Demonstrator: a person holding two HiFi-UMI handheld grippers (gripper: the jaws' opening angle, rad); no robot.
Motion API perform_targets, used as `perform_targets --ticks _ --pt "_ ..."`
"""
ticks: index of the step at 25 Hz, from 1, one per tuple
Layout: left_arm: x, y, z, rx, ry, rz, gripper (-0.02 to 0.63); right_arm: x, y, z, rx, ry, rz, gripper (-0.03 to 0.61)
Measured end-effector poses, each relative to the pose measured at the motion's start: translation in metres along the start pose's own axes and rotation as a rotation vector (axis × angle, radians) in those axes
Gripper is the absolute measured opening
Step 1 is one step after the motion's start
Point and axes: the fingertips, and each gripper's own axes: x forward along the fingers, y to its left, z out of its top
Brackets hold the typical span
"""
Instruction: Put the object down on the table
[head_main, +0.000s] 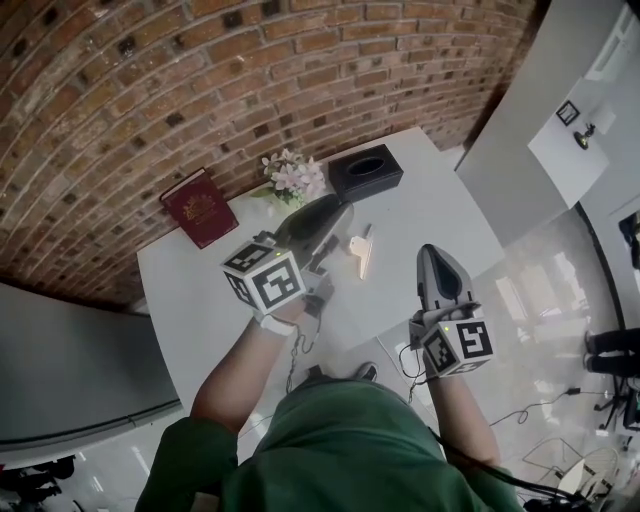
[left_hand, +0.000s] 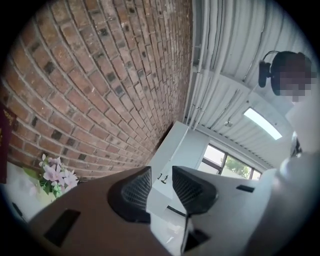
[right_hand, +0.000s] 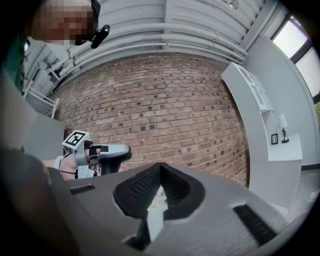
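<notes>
Already down, by the look of it: the small cream-coloured object (head_main: 360, 252) lies flat on the white worktop (head_main: 200, 300) near frame centre in the head view, touched by neither tool. Left hand-held gripper (head_main: 338, 212) sits just to the upper left of it, tips pointing toward the upper right of the frame, so the object lies off to the right of its nose and a little lower. Its own view shows the jaws of the left hand-held gripper (left_hand: 161, 176) parted, with only brick wall and a white cabinet in the gap; the object is not in that view. Right hand-held gripper (head_main: 433, 252) is further to the right, apart from the object, pointing up-frame. Seen along its jaws, the right hand-held gripper (right_hand: 160, 172) has its pads together at the tips and nothing held. Object's long axis runs roughly top to bottom of the frame, near parallel to the right tool and angled across the left one's line. Left tool is the nearer of the two. Judgement: release looks complete; any re-grip would mean swinging the left nose rightward and down.
</notes>
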Motion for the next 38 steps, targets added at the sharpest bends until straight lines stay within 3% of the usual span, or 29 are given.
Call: perform_targets --ticks 6,12,17,24,38 --pt "-0.011 -0.016 0.036 -0.016 -0.096 0.007 0.097 0.004 0.015 0.031 -0.029 -0.055 0.042 0.003" --pt "-0.015 -0.018 0.052 -0.053 -0.129 0.032 0.08 0.009 0.019 0.038 -0.052 -0.065 0.051 0.003" --pt "-0.02 -0.005 0.046 -0.064 -0.114 0.088 0.075 0.009 0.023 0.037 -0.036 -0.078 0.065 0.002" --pt "-0.015 -0.004 0.036 -0.097 -0.093 0.07 0.075 0.008 0.019 0.034 -0.05 -0.062 0.048 0.003" --pt "-0.014 0.0 0.028 -0.073 -0.057 0.094 0.075 0.008 0.018 0.031 -0.049 -0.055 0.044 0.002"
